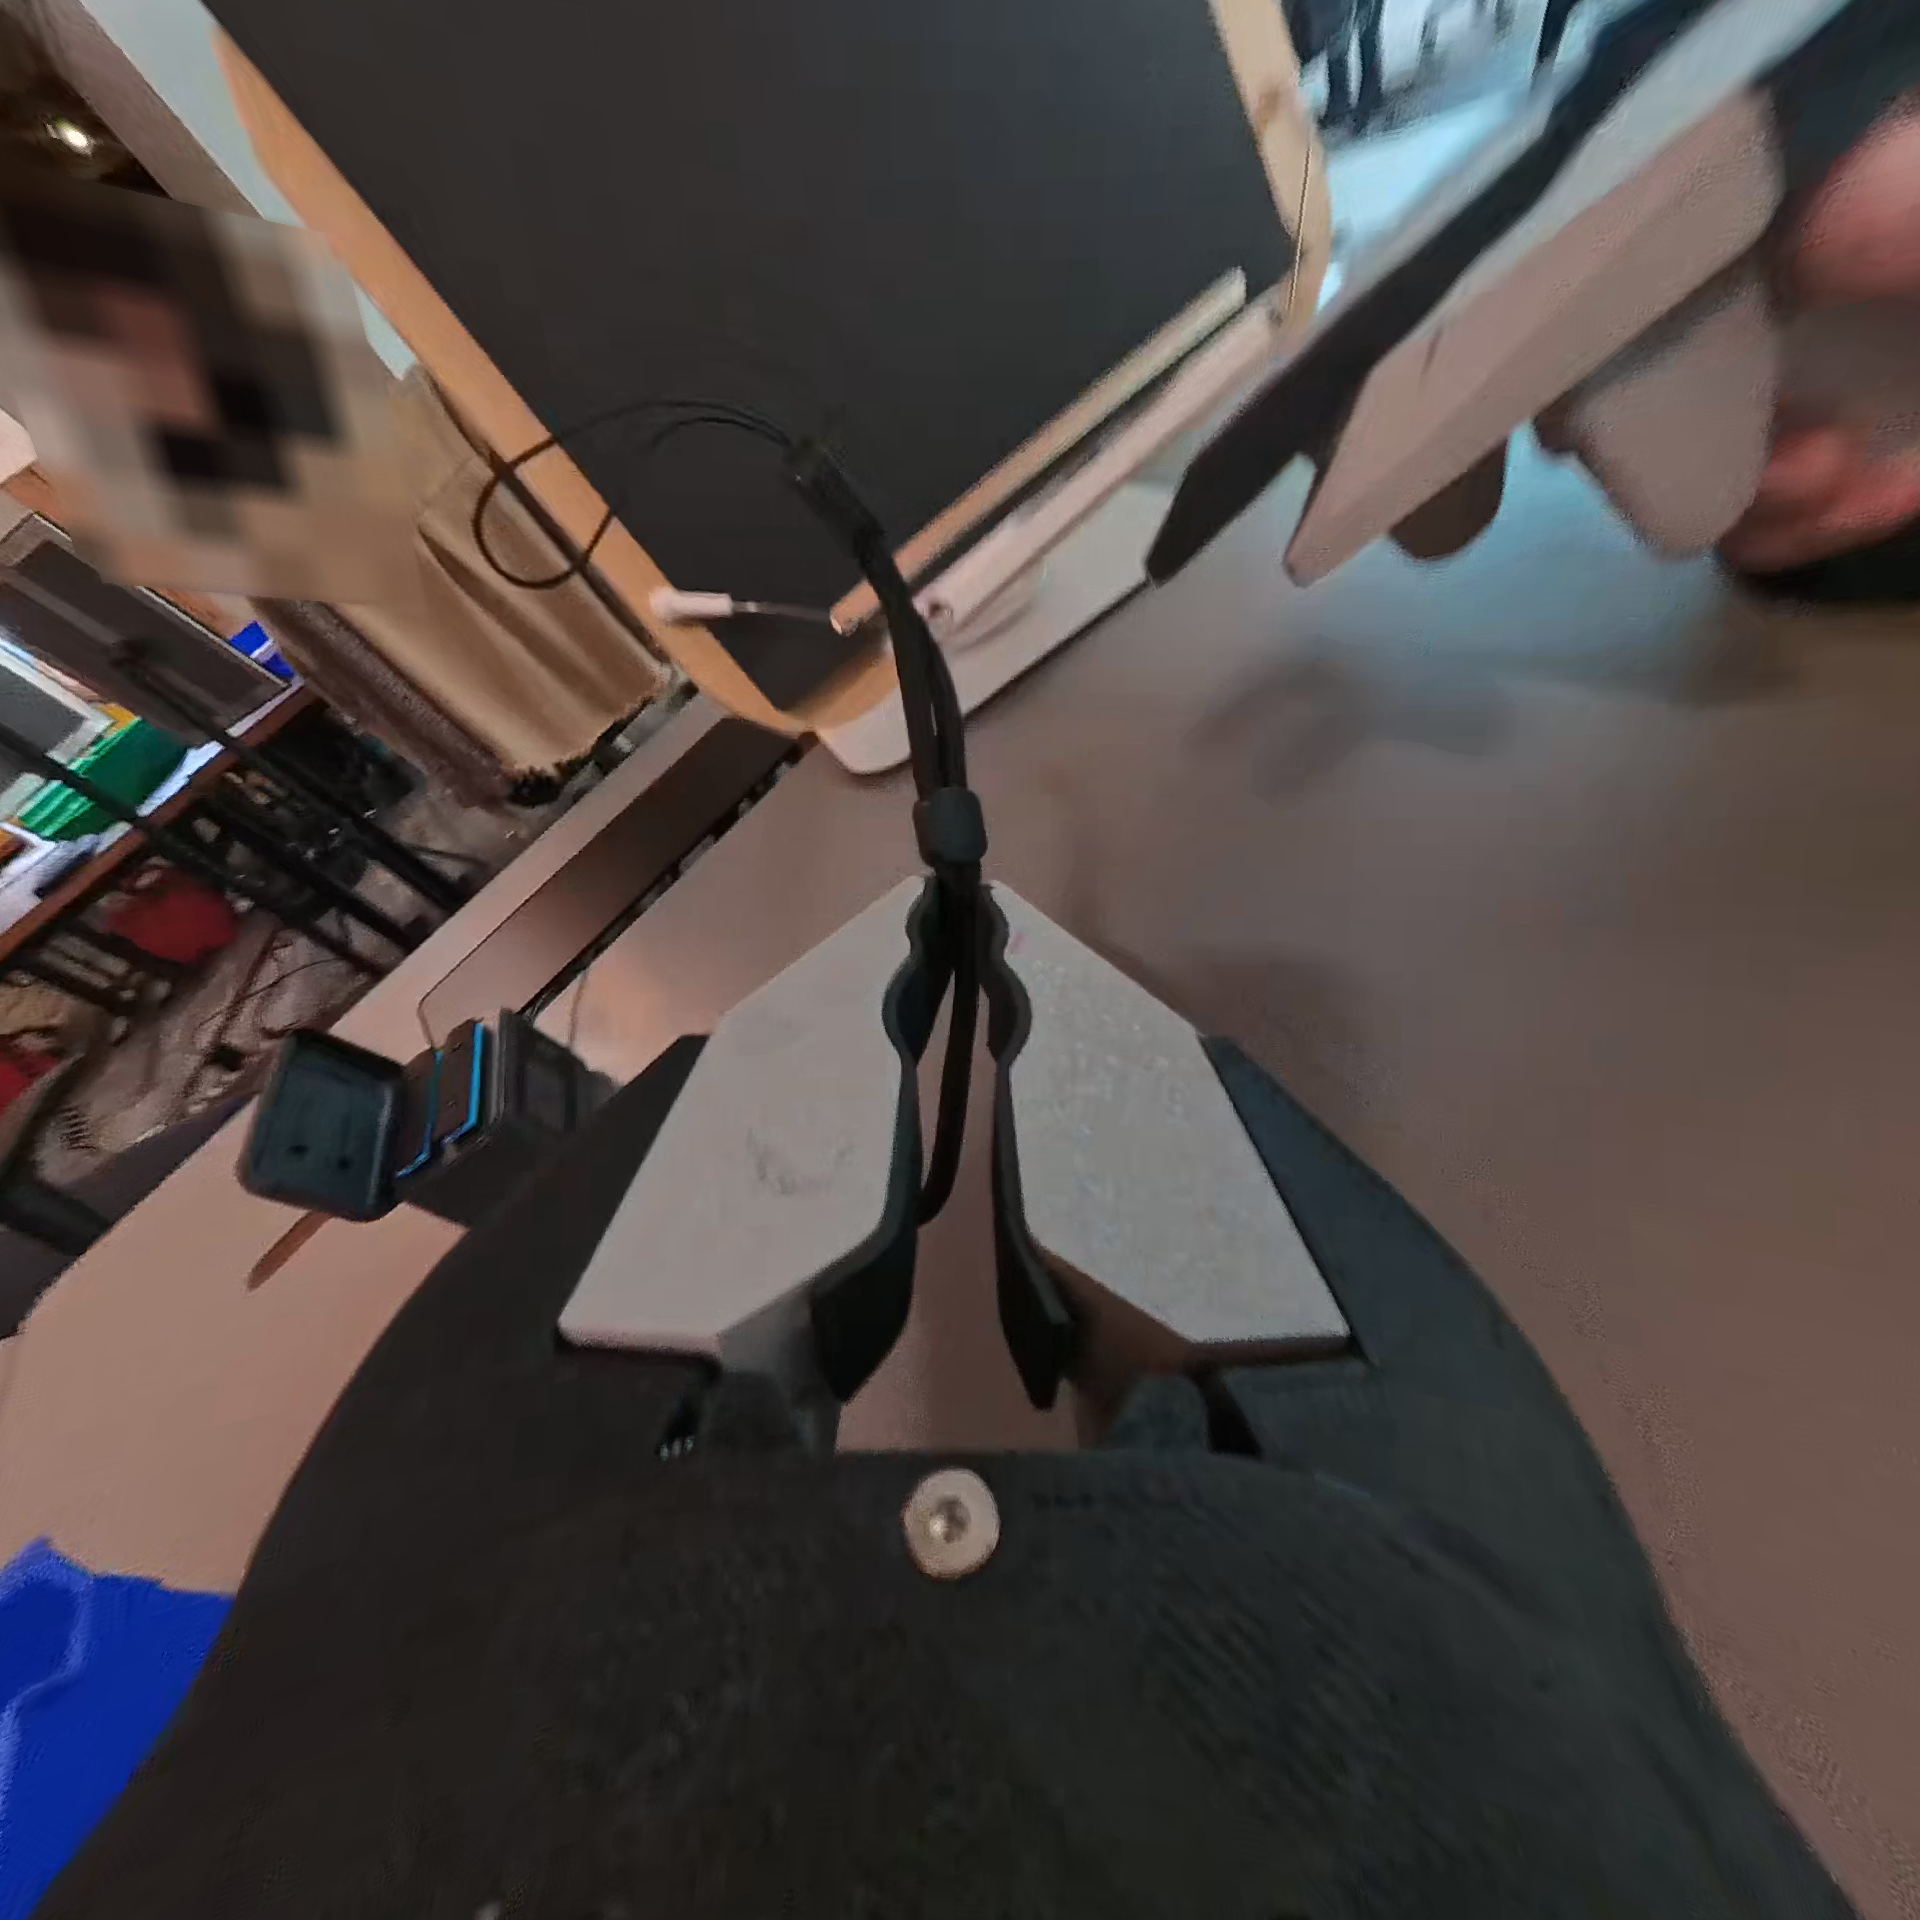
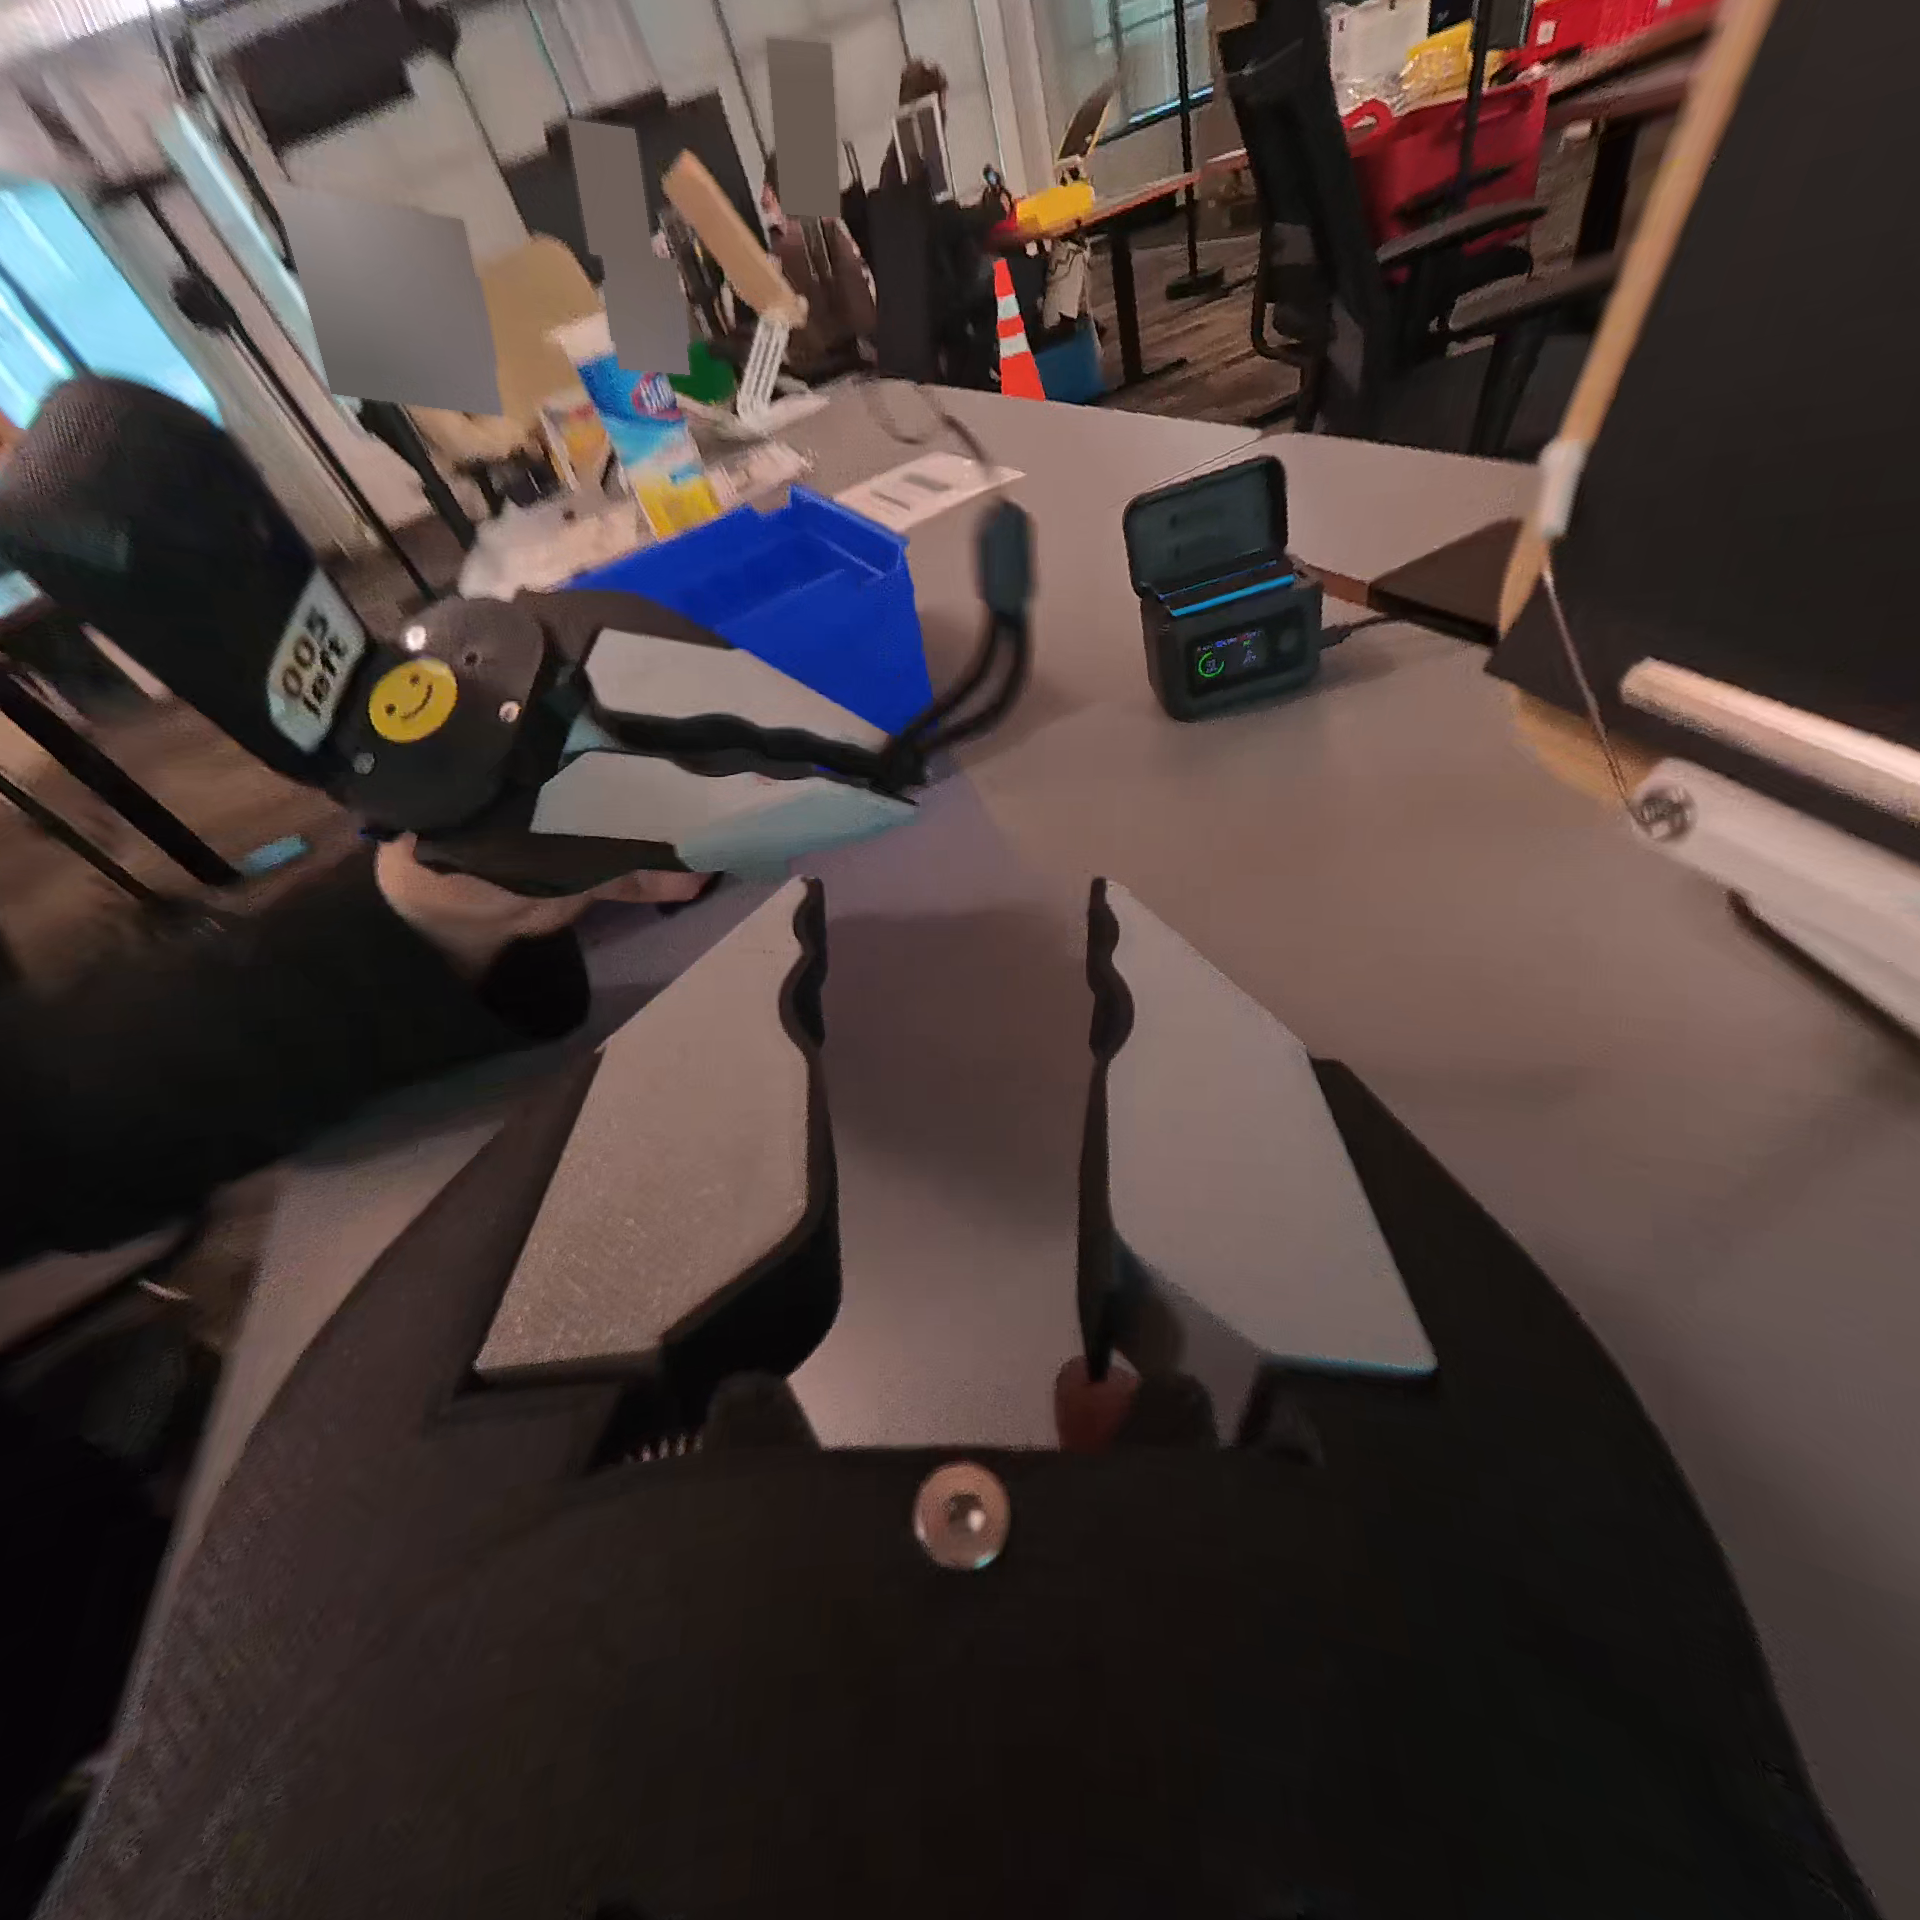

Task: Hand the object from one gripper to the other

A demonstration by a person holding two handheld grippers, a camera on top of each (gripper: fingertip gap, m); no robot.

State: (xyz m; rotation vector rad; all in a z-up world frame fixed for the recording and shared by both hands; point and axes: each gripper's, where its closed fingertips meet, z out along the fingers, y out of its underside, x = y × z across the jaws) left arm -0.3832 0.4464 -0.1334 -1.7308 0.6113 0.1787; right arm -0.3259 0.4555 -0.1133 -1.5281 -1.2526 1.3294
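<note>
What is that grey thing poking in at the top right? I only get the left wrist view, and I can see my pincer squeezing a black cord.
Observer: That is the right gripper. Its own camera shows its fingers apart with nothing between them.
Operator: Where does my cord end?
Observer: In the right wrist view the black cord forks into two strands from the left gripper and joins at a dark end piece in the air.
Operator: Anything behind my pincer?
Observer: A blue bin sits on the table just behind it.
</note>
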